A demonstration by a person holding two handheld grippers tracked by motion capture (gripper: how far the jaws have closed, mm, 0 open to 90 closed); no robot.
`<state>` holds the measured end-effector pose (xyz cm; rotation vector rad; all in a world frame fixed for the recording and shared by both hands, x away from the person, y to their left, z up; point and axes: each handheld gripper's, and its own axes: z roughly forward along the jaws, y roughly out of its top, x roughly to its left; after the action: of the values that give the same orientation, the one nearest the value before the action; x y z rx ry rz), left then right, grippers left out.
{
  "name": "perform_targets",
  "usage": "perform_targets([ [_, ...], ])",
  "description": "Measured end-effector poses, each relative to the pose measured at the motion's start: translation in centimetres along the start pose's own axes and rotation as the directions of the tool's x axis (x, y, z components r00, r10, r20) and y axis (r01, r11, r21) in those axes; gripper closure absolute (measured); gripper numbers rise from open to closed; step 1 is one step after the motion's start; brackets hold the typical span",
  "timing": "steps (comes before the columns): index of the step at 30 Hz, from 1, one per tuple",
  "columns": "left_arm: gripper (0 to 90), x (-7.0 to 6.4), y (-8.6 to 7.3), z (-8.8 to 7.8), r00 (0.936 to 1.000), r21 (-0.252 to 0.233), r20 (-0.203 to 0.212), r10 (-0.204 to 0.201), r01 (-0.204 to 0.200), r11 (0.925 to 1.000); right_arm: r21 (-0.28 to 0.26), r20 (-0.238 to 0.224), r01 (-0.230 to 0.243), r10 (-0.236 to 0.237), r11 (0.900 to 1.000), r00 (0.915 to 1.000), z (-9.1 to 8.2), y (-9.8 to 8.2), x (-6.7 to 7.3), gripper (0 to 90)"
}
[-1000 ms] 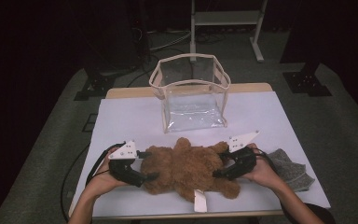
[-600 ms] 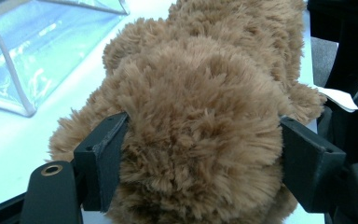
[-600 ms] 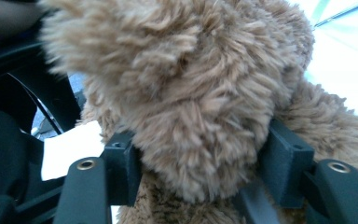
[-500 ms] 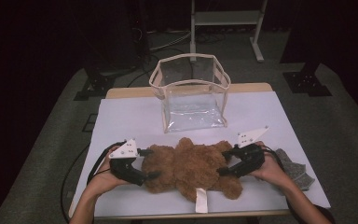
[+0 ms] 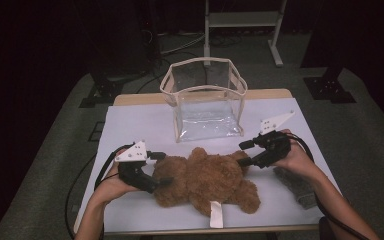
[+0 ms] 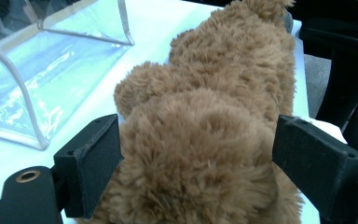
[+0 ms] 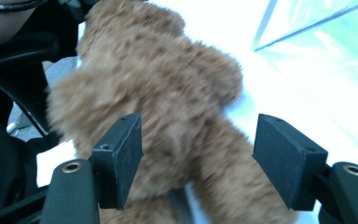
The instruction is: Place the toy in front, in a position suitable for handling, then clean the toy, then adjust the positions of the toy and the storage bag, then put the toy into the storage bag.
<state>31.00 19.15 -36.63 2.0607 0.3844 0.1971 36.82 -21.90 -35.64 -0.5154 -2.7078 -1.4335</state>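
A: On the left, what has changed?

B: The left tool sits at one end of the fluffy brown plush bear. Its jaws have just been opening and now stand spread, fur bulging between them but apparently no longer squeezed.

A: And the right?

B: The right tool has lifted away from the bear's other end since a second ago, its jaws also just widened, gaping above a limb. To my eye the bear is released, lying flat on the white surface, just in front of the clear plastic bag with beige trim.

White table: bear, clear bag
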Motion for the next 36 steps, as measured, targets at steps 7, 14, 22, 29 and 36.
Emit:
perform_targets([
  [7,10.1,0.0,0.0,-0.6,0.9996,-0.013,-0.026,-0.013,0.013,0.9998,0.055,0.023,0.028,-0.029,0.998,0.9993,0.2,3.3,-1.7,31.8],
  [14,9.7,0.0,0.0,-1.3,0.9989,-0.032,-0.044,-0.018,0.017,0.9993,0.086,0.023,0.055,-0.057,0.995,0.9981,1.1,5.7,-2.2,31.9],
  [22,9.4,-0.1,0.0,-1.9,0.9981,-0.029,-0.06,-0.014,0.013,0.9995,0.104,0.013,0.082,-0.083,0.991,0.9964,1.9,7.1,-2.3,31.7],
  [29,9.3,-0.1,-0.1,-2.2,0.9977,-0.036,-0.067,-0.015,0.013,0.9993,0.114,0.003,0.099,-0.1,0.989,0.995,2.4,7.8,-2.5,31.6],
  [36,9.4,-0.1,0.0,-2.4,0.9976,-0.037,-0.068,-0.014,0.012,0.9992,0.112,0.008,0.107,-0.108,0.988,0.9941,2.2,8.7,-2.3,31.6],
])
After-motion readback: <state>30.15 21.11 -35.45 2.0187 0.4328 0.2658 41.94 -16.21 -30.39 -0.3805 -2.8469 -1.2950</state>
